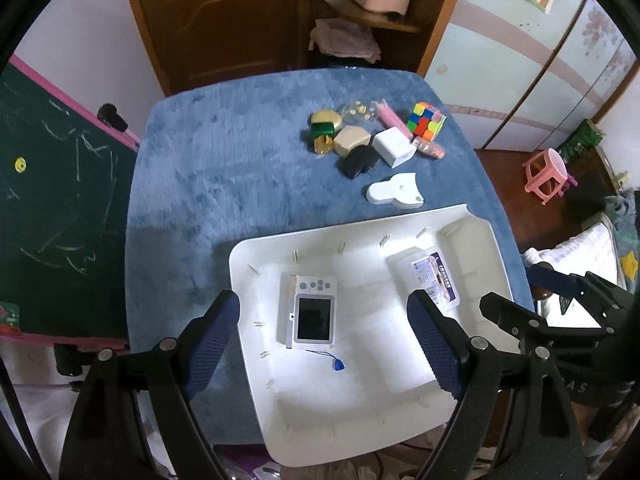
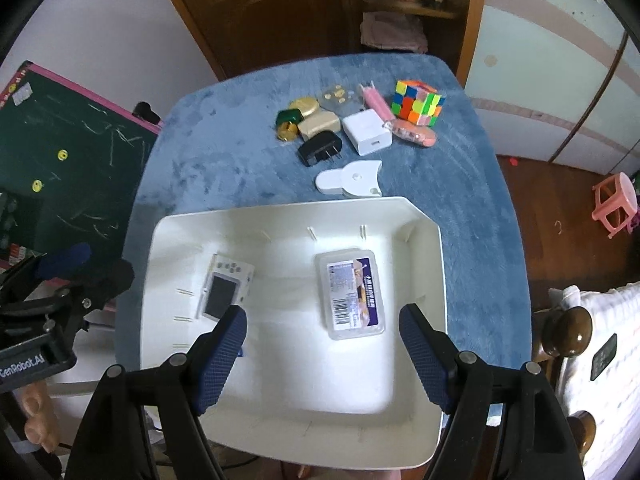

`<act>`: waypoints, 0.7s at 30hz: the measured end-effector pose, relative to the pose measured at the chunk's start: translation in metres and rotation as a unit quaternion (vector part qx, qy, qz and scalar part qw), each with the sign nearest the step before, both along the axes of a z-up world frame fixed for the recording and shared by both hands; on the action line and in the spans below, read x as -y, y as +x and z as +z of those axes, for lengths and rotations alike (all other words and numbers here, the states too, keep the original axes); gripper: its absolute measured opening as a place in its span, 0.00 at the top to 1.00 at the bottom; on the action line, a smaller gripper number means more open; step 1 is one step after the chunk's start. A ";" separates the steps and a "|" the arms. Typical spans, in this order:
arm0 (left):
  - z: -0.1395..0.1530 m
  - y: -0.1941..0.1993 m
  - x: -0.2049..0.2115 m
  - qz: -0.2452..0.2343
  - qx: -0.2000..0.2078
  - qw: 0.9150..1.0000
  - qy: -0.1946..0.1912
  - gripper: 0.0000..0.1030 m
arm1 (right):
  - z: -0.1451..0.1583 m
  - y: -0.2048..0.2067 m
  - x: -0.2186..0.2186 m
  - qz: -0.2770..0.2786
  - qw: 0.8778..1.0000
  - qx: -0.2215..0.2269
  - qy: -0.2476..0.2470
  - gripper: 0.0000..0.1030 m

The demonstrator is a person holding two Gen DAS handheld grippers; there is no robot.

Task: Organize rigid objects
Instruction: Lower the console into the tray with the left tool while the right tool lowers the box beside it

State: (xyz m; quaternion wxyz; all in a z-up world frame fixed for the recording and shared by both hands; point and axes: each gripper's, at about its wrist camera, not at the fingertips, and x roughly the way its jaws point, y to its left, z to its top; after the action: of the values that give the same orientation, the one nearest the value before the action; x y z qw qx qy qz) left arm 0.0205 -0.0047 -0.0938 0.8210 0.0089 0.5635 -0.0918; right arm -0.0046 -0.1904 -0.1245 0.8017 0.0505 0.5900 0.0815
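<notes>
A white tray (image 1: 256,264) (image 2: 168,240) sits at the near edge of the blue table. In it lie a small white camera (image 1: 312,312) (image 2: 226,290) and a clear plastic box with a label (image 1: 434,276) (image 2: 352,294). Beyond the tray lie a white flat holder (image 2: 348,178) (image 1: 396,190), a black plug (image 2: 320,148), a white charger cube (image 2: 366,132) (image 1: 394,148), a colour puzzle cube (image 2: 418,104) (image 1: 426,120), beige and green-gold pieces (image 2: 304,118), and pink items (image 2: 376,102). My left gripper (image 1: 326,352) and right gripper (image 2: 324,354) hover open and empty above the tray's near part.
A chalkboard (image 1: 52,184) stands left of the table. A wooden cabinet with shelves (image 1: 248,12) stands behind it. A pink stool (image 1: 546,174) is on the floor at right. The blue table cloth (image 1: 224,152) is bare on the left half.
</notes>
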 end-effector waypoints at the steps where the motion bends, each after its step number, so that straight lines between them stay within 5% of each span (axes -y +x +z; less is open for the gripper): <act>1: 0.002 -0.001 0.000 -0.003 0.003 1.000 0.001 0.15 | 0.006 -0.004 -0.002 0.000 1.000 0.011 -0.003 0.23; 12: 0.025 0.000 -0.004 -0.032 0.027 0.999 -0.006 0.15 | 0.049 -0.023 -0.019 -0.001 0.994 0.090 -0.056 0.23; 21: 0.044 0.000 -0.012 -0.059 0.050 0.997 -0.022 0.15 | 0.049 -0.019 -0.003 -0.080 0.995 0.053 -0.037 0.23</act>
State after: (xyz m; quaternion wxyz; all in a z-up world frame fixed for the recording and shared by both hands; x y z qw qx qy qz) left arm 0.0206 0.0077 -0.0494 0.8415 0.0290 0.5178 -0.1515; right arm -0.0240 -0.1873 -0.0754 0.8372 0.0637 0.5432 -0.0026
